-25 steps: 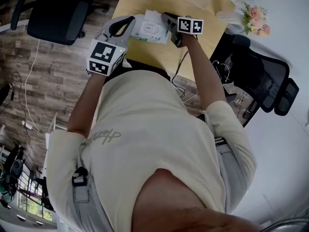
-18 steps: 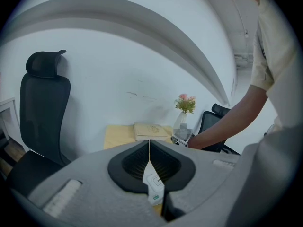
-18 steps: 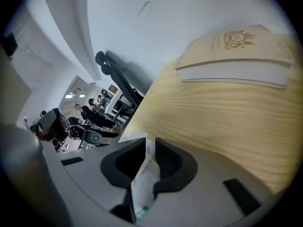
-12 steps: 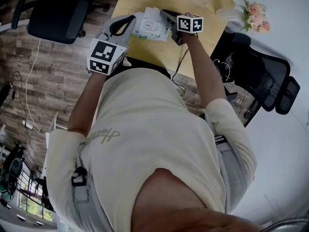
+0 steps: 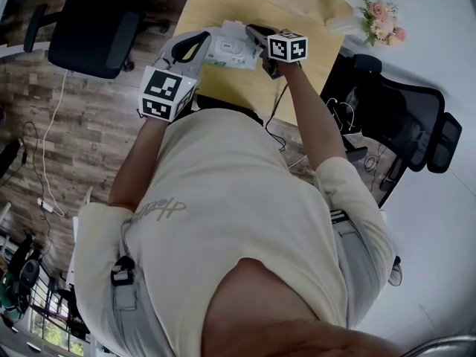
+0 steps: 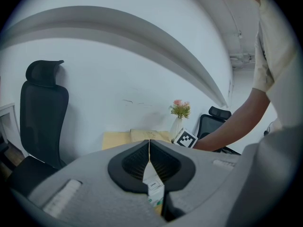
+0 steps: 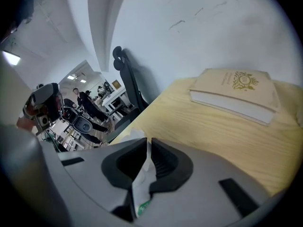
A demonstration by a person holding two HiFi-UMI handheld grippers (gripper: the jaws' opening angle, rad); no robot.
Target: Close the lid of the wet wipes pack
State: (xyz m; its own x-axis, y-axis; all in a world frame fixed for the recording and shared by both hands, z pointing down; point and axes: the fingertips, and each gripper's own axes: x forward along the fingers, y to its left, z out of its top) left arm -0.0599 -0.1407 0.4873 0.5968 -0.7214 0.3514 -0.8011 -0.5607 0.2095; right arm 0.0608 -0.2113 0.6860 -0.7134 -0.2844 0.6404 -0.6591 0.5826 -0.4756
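We hold the pack point(image 5: 230, 52) between both grippers over the table point(image 5: 223, 2). The left gripper point(image 6: 149, 148) is pinched on one end, the right gripper point(image 7: 147, 148) on the other end's film. It looks light, soft and slick, so it may sag. The stiffer lid point(image 5: 235, 47) should give better purchase.

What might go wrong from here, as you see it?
The left gripper and right gripper each pinch only an end of the soft pack, so it may slip out or crumple. Both are occupied, so neither is free to press the lid down.
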